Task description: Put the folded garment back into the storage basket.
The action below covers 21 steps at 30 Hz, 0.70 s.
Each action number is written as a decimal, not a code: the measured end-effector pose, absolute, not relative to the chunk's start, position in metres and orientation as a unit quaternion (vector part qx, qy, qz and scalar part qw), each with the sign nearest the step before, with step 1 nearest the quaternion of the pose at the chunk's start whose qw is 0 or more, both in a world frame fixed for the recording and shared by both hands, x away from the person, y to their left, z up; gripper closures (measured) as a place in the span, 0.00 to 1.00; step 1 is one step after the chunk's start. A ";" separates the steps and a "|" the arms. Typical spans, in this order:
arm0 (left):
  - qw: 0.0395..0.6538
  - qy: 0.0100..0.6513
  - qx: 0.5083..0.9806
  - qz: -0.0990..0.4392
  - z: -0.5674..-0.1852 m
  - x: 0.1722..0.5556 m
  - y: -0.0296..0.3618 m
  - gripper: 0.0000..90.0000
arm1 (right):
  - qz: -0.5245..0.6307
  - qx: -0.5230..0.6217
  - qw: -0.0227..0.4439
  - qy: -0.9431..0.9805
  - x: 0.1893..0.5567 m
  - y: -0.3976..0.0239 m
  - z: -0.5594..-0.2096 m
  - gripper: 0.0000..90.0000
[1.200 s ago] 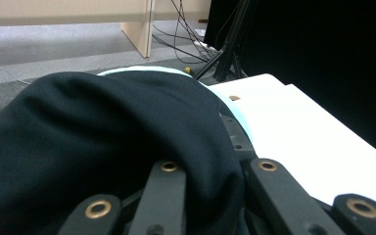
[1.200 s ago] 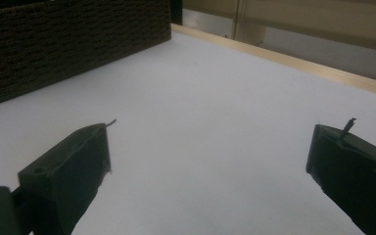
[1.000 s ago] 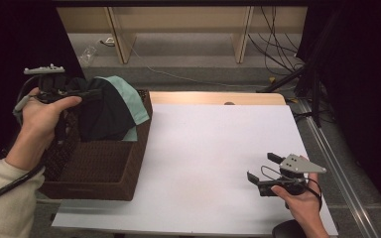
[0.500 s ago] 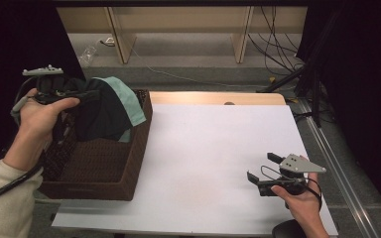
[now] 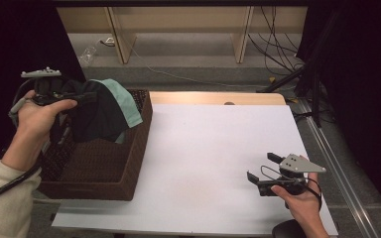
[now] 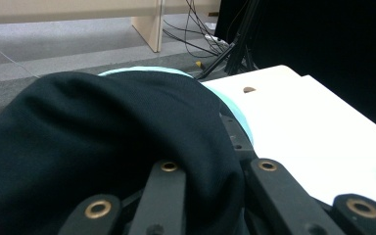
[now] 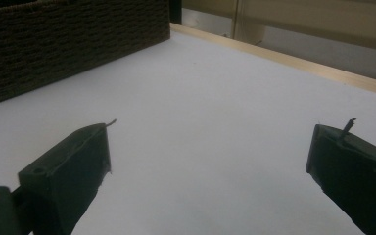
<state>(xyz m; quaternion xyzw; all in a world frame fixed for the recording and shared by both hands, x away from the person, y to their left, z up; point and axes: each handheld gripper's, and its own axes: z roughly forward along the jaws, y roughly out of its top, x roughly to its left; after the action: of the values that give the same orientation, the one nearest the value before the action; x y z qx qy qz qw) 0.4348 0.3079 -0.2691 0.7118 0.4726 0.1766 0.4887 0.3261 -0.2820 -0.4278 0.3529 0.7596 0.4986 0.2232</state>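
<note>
Tabletop point(image 5: 203, 163): white, matte, flat sheet over a pale wood edge at the far side; nothing lying between basket and right hand.

Basket point(image 5: 106, 171): dark brown wicker, rectangular, open top, coarse woven walls, sits on the tabletop's left end.

Black garment point(image 5: 92, 116): soft knit, bunched, no clear long axis. It hangs over the basket's far-left part, lifted by the left side, lower folds draped down toward the basket. Whether the folds touch the basket floor, we can't tell. A mint-green cloth point(image 5: 125, 101) shows on its far side, draped with it toward the basket rim; we can't tell if it's a separate piece or a lining.

Left gripper point(image 5: 64, 96): clenched on the black garment. In the left gripper view the fabric point(image 6: 103, 142) wraps over the jaws and bulges ahead of them.

Right gripper point(image 5: 263, 173): released, jaws wide apart, nothing between them, low over the tabletop at the near right, pointing toward the basket.

Key relation, we judge: garment is at the left hand, well apart from the right gripper, with bare tabletop lying to the garment's right. Any carry to the sheet goes rightward from the basket; left hand is far nearer.
</note>
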 end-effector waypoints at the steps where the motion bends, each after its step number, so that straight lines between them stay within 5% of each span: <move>1: 0.488 0.473 0.712 0.177 -0.270 0.435 0.309 0.90 | 0.498 0.353 0.224 0.760 0.326 -0.282 -0.428 0.04; 21: 0.476 0.481 0.714 0.176 -0.287 0.443 0.318 0.90 | 0.498 0.354 0.224 0.759 0.326 -0.282 -0.428 0.04</move>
<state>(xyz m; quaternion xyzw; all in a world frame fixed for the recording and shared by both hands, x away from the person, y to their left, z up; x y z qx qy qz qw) 0.4427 0.3179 -0.2869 0.7144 0.4814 0.1764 0.4761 0.3264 -0.2822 -0.4280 0.3541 0.7591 0.4982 0.2240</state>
